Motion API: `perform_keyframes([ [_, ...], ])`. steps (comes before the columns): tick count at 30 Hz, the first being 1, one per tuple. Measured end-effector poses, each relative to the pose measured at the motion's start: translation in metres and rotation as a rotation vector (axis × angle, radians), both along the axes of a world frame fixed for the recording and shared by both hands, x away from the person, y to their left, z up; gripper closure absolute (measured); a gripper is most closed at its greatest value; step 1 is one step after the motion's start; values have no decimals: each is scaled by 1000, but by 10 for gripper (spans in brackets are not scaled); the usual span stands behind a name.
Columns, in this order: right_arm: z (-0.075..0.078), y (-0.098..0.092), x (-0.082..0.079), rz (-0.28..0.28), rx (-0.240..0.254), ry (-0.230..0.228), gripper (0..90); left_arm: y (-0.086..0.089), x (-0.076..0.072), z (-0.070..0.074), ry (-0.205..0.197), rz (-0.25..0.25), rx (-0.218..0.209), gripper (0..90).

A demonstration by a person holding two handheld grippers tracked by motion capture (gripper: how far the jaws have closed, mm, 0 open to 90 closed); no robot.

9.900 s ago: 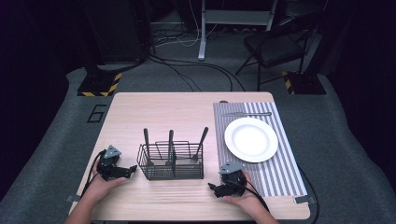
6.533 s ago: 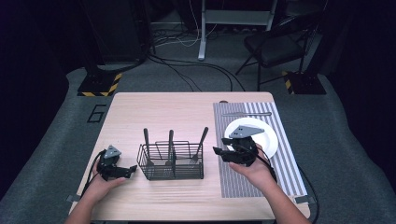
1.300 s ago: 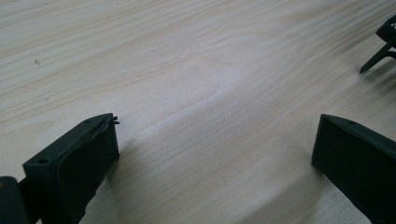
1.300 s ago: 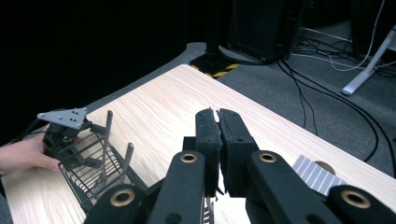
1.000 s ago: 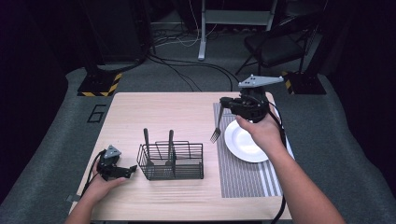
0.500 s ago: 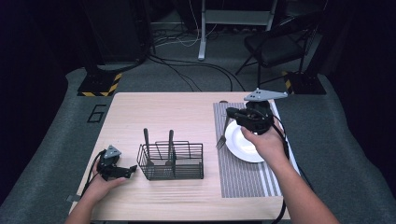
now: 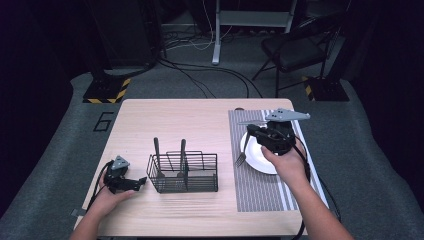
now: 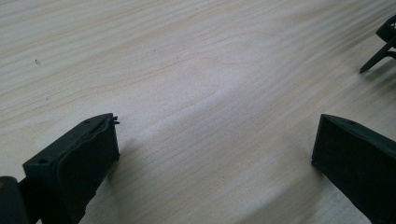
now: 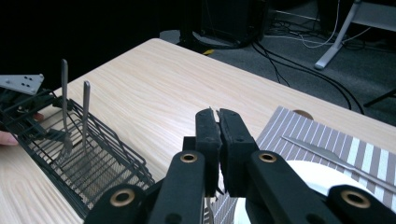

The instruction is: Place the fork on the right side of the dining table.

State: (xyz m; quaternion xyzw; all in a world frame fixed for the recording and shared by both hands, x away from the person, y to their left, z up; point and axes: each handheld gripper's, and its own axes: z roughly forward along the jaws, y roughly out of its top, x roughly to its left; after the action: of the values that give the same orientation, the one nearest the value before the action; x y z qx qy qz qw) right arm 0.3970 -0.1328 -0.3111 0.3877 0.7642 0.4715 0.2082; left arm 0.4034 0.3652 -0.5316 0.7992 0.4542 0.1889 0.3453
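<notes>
Fork (image 7: 242,155) hangs tines-down over the near-left rim of the white plate (image 7: 260,162), pinched in the right claw (image 7: 252,134), jaws closed on its handle, wrist raised above the plate. Left claw (image 7: 137,183) rests on the worktop (image 7: 190,120) left of the plate past the wire caddy (image 7: 184,172), jaws wide apart. Striped placemat (image 7: 255,195) under plate. Grey floor, cables, "6" marked beside the worktop.

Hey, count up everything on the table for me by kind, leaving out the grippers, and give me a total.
Metal cutlery pieces: 4, namely two standing in the basket, a silver fork in the right gripper, and one lying on the mat
Black wire baskets: 1
Round white plates: 1
Grey striped placemats: 1
Total: 7
</notes>
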Motion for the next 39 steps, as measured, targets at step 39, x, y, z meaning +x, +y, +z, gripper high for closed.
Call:
perform_keyframes([
  [39, -54, -21, -13, -88, -3, 53, 871, 0, 0, 0, 0, 0, 0, 2],
])
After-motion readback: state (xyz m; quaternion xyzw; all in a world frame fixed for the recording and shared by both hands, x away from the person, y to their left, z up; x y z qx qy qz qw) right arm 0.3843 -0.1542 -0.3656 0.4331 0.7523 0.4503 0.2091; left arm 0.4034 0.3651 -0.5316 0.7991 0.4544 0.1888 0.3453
